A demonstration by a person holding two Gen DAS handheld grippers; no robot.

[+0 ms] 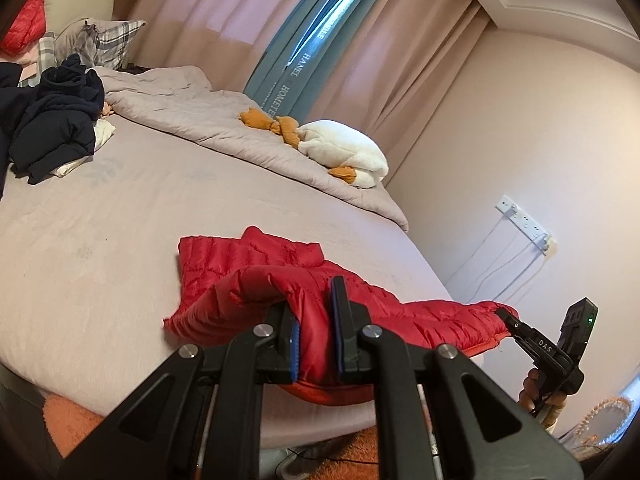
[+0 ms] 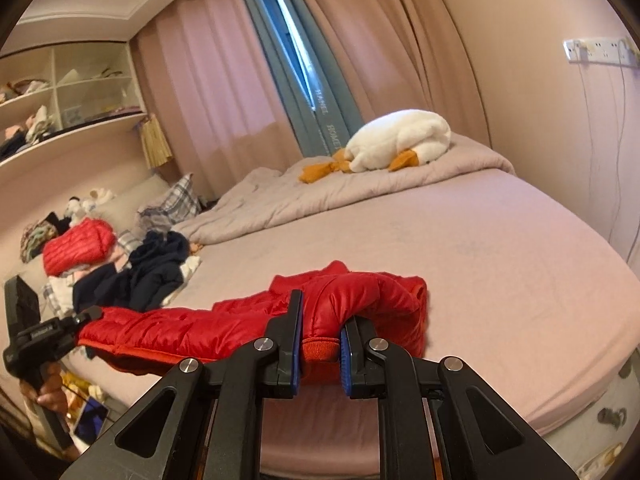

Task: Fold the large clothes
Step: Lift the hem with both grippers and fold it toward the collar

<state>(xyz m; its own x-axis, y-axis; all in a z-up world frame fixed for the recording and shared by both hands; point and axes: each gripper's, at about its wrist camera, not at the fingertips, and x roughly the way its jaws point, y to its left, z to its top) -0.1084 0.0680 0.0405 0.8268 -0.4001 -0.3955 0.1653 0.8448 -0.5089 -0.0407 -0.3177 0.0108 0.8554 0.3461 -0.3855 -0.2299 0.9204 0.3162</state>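
A red quilted down jacket [image 1: 256, 272] lies near the front edge of the bed, partly lifted; it also shows in the right wrist view [image 2: 224, 324]. My left gripper [image 1: 316, 320] is shut on one end of the jacket's near edge. My right gripper [image 2: 320, 332] is shut on the other end, at its ribbed orange hem. Each gripper shows in the other's view: the right gripper [image 1: 510, 316] at the jacket's right end, the left gripper [image 2: 90, 316] at its left end. The jacket hangs stretched between them.
The bed [image 1: 140, 208] has a pinkish-grey sheet. A pile of dark clothes [image 1: 52, 128] and another red jacket [image 2: 76, 248] lie near the pillows. A bunched duvet [image 1: 224, 132] with a white plush duck [image 1: 344, 152] lies along the far side. Wall sockets [image 1: 524, 224] with cables are at the right.
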